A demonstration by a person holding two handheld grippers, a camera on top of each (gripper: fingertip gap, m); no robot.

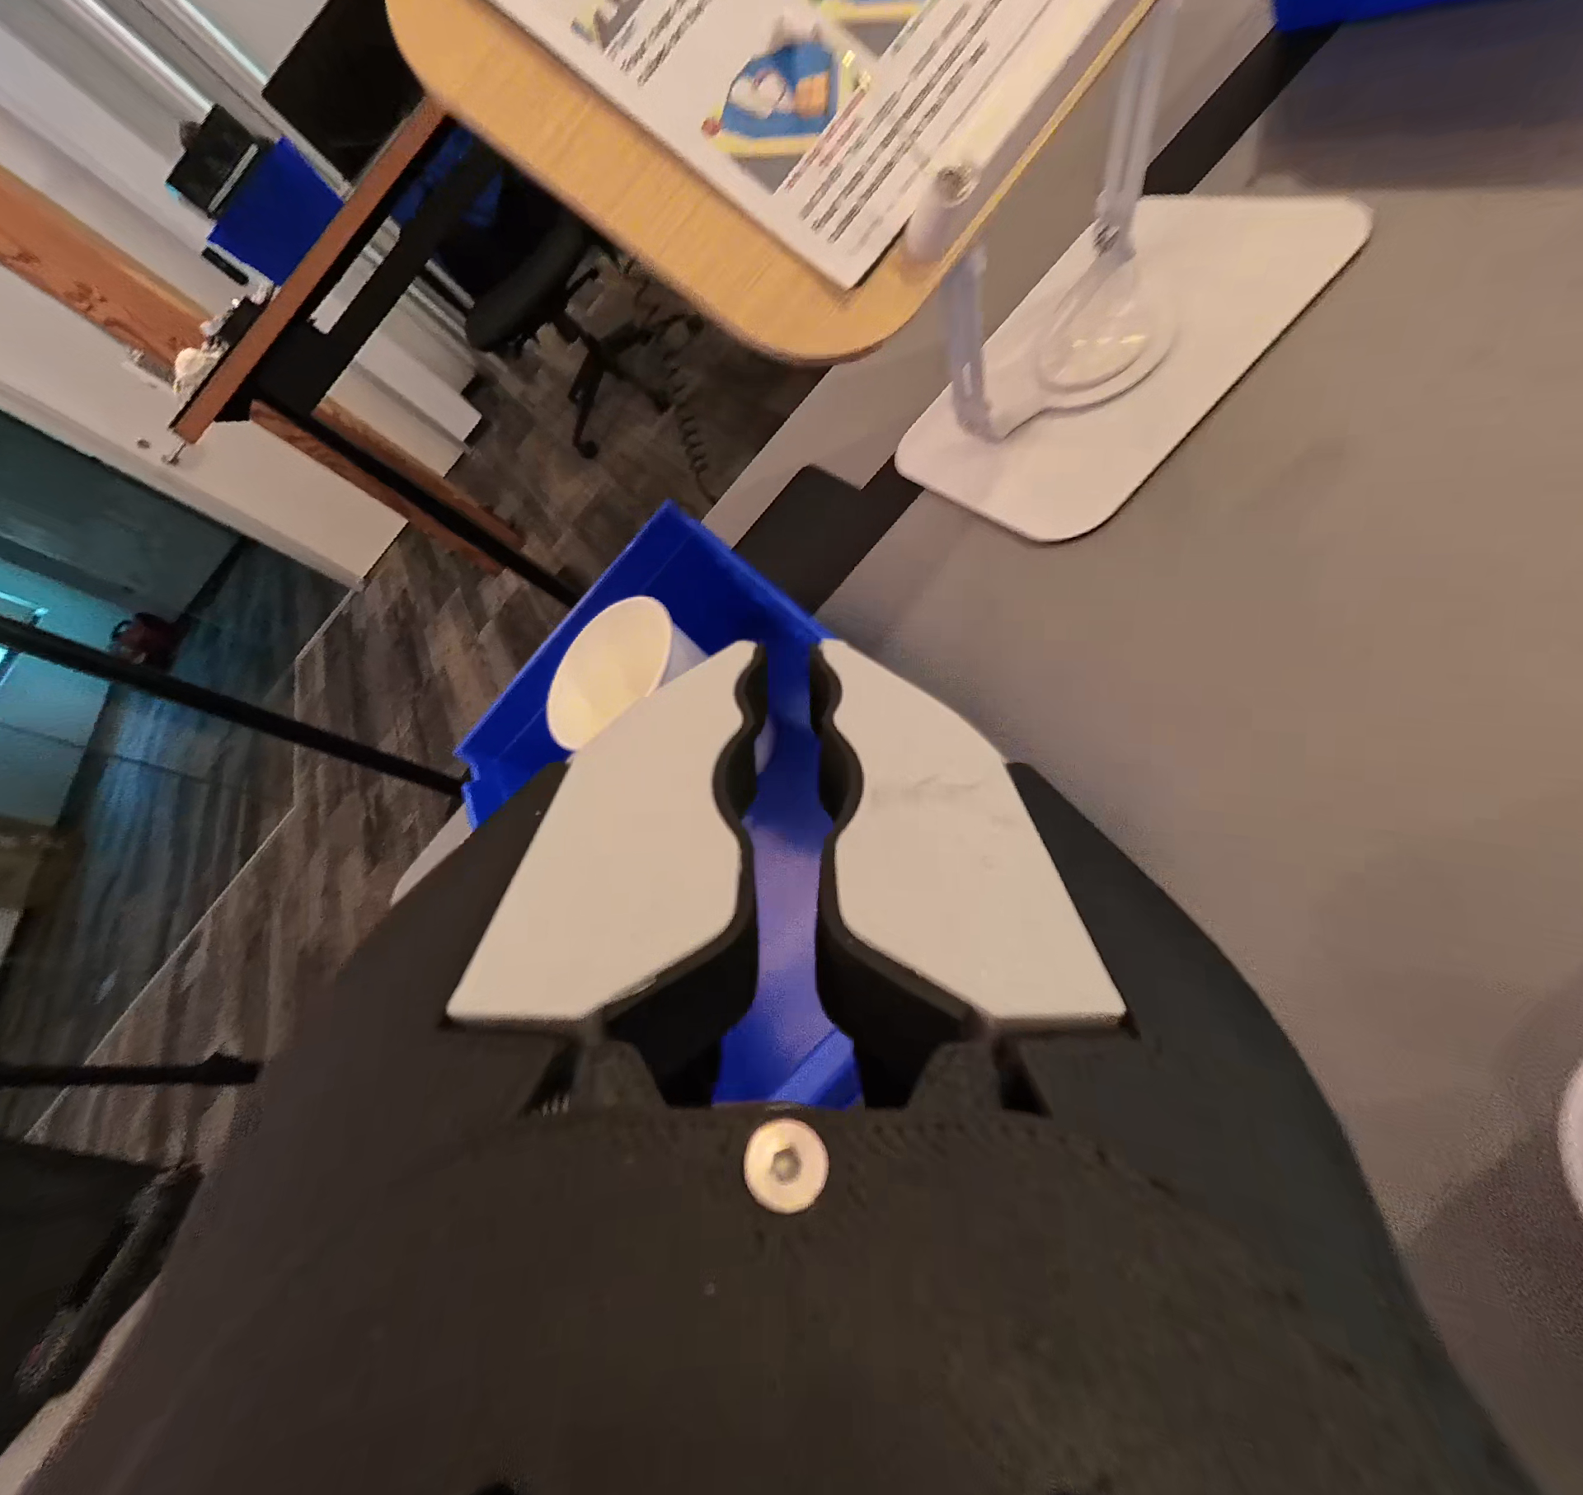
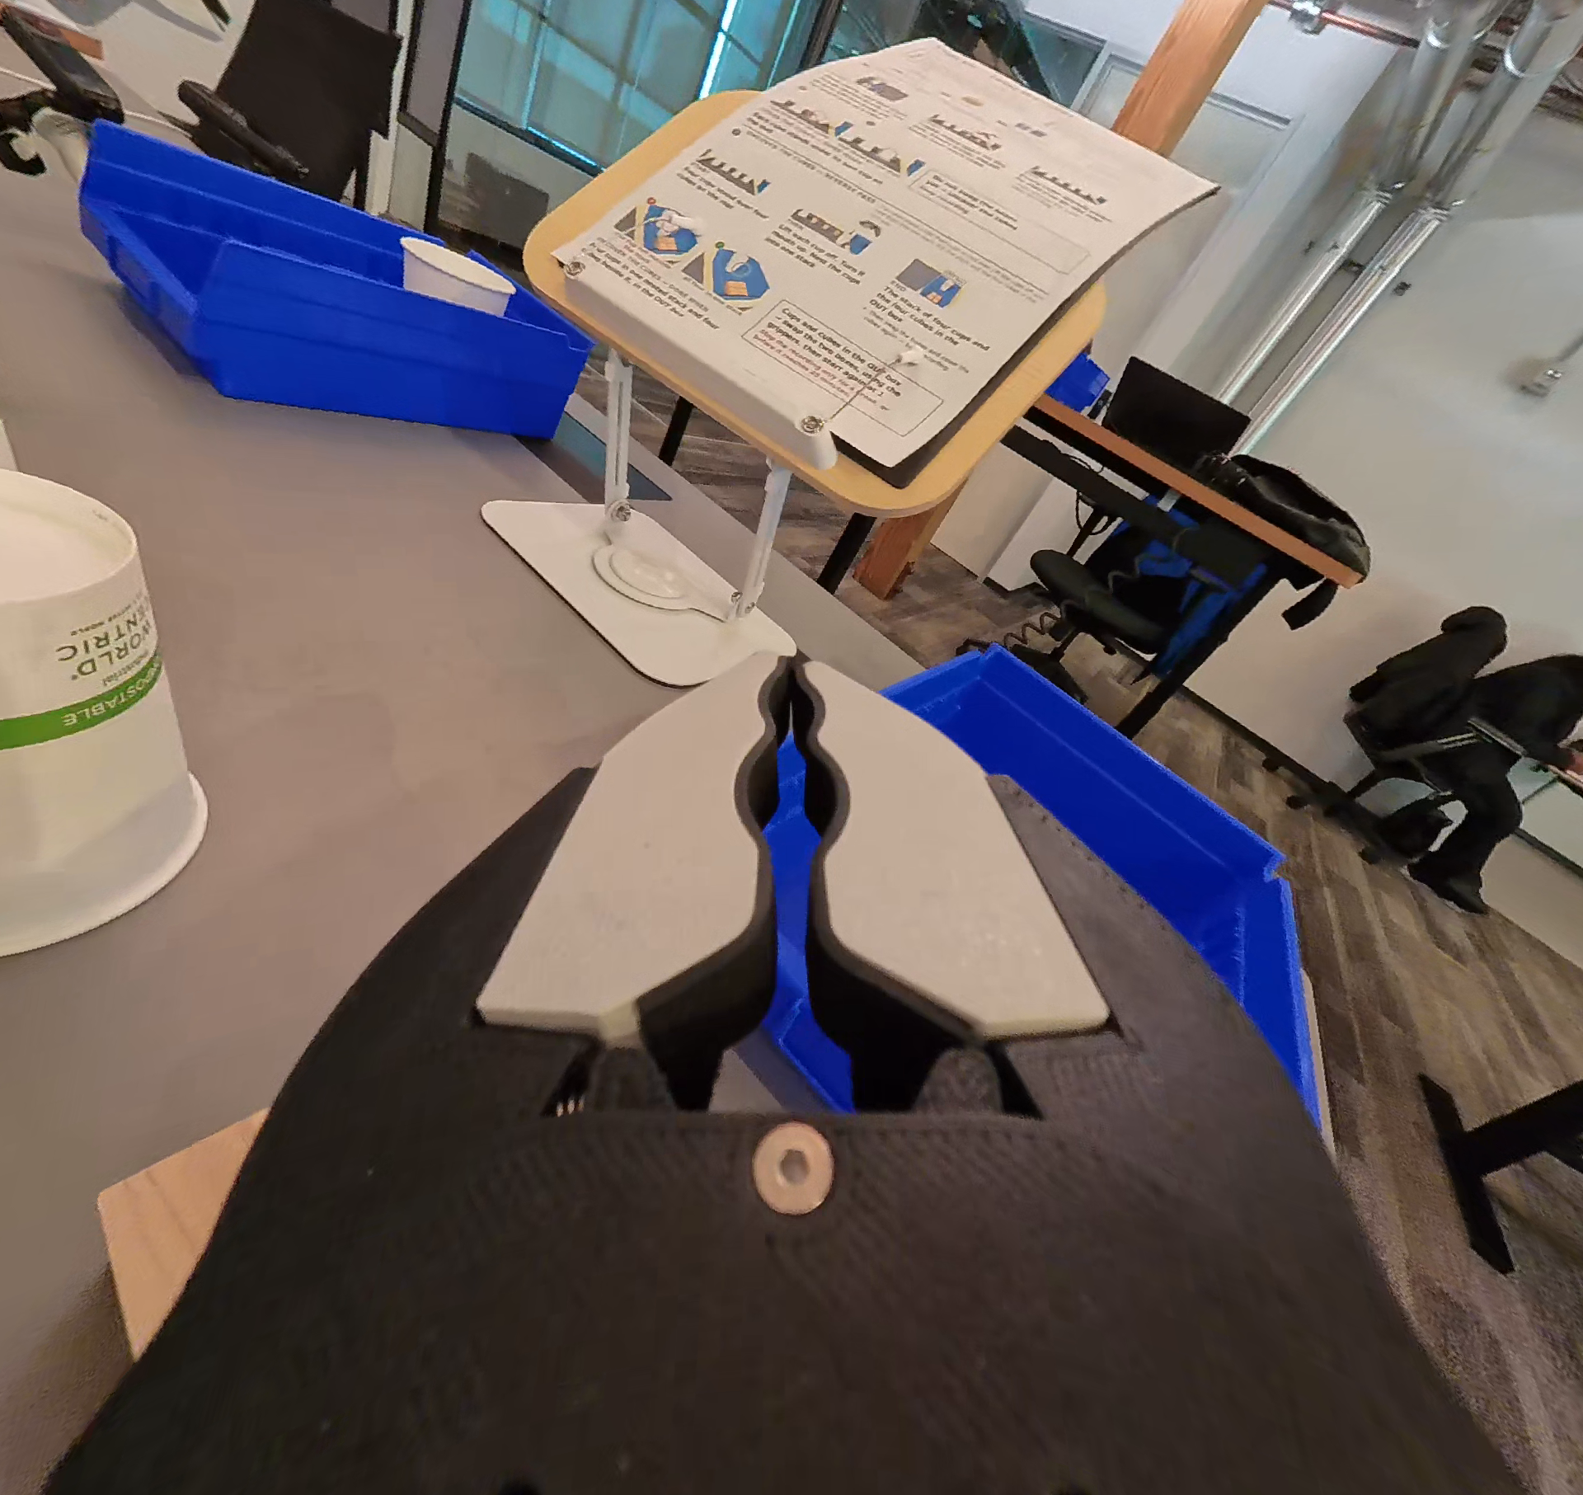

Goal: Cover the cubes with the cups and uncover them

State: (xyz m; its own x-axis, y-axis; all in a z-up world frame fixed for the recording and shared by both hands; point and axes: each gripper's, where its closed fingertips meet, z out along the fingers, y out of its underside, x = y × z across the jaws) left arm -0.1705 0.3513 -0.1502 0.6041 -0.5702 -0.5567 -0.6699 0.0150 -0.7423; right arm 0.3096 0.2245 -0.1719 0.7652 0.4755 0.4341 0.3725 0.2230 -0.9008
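In the left wrist view my left gripper (image 1: 785, 659) is empty, its jaws a narrow gap apart. It points at a blue bin (image 1: 685, 563) at the table edge, where a white paper cup (image 1: 610, 674) sits partly behind my left finger. The right wrist view shows this cup (image 2: 456, 276) upright in the far blue bin (image 2: 343, 357). My right gripper (image 2: 792, 672) is shut and empty, above the near blue bin (image 2: 1114, 777). A white cup with a green band (image 2: 77, 708) stands upside down on the grey table (image 2: 385, 597). A light wooden cube (image 2: 171, 1214) shows at the bottom left, partly hidden by my gripper.
A tilted wooden stand holding an instruction sheet (image 2: 822, 272) rests on a white base (image 2: 634, 589) at the table's far edge; it also shows in the left wrist view (image 1: 1139, 374). Beyond the table are desks, office chairs (image 2: 1105, 597) and a seated person (image 2: 1473, 734).
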